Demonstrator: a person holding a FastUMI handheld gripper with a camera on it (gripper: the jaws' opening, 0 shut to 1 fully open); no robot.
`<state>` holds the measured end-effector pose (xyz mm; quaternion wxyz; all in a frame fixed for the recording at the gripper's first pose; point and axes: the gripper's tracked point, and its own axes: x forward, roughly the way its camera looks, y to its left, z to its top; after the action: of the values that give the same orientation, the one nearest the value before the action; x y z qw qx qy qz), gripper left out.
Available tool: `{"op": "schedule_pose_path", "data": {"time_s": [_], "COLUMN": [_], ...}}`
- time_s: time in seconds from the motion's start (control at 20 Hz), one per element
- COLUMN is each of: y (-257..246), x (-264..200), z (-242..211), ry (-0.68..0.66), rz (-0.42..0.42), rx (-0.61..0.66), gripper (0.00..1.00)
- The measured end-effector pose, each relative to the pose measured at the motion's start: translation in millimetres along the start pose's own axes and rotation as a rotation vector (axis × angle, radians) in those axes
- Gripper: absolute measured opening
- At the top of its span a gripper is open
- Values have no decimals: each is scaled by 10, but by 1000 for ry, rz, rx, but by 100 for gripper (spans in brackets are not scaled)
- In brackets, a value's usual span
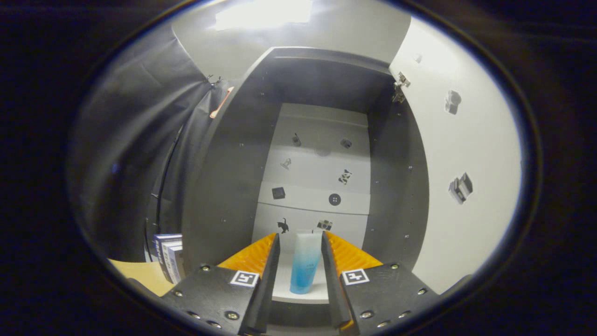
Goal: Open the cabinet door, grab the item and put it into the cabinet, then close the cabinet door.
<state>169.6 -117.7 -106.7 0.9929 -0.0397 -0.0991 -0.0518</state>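
The cabinet [233, 177] stands in front of me with dark side walls and a white back panel dotted with small stickers. Its white door [466, 140] is swung wide to the right, hinge [400, 86] showing at the top. A translucent tube with blue contents [304, 266] stands upright, cap down, on the white bottom shelf [283, 285] inside. My gripper [300, 235] is open, one finger on each side of the tube. A clear gap shows on the left side and a narrow one on the right.
Left of the cabinet, a few small boxes [170, 256] stand on a pale wooden tabletop [140, 275]. Black cloth [140, 140] hangs behind them. A white horizontal ledge [312, 198] crosses the back panel above the tube.
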Motion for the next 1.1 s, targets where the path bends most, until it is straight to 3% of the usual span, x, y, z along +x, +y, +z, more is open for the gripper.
{"op": "schedule_pose_path", "data": {"time_s": [0.3, 0.55, 0.8, 1.0, 1.1], "y": [-374, -908, -1450, -2079, -2099], "x": [-689, -1333, -1941, -2506, -2697], "z": [575, 1222, 1533, 1723, 1868], "ry": [87, 64, 87, 87, 60], "rz": [-68, -206, -360, -559, -566], "rx": [0, -39, -88, -85, -38], "gripper": [50, 69, 68, 68, 68]}}
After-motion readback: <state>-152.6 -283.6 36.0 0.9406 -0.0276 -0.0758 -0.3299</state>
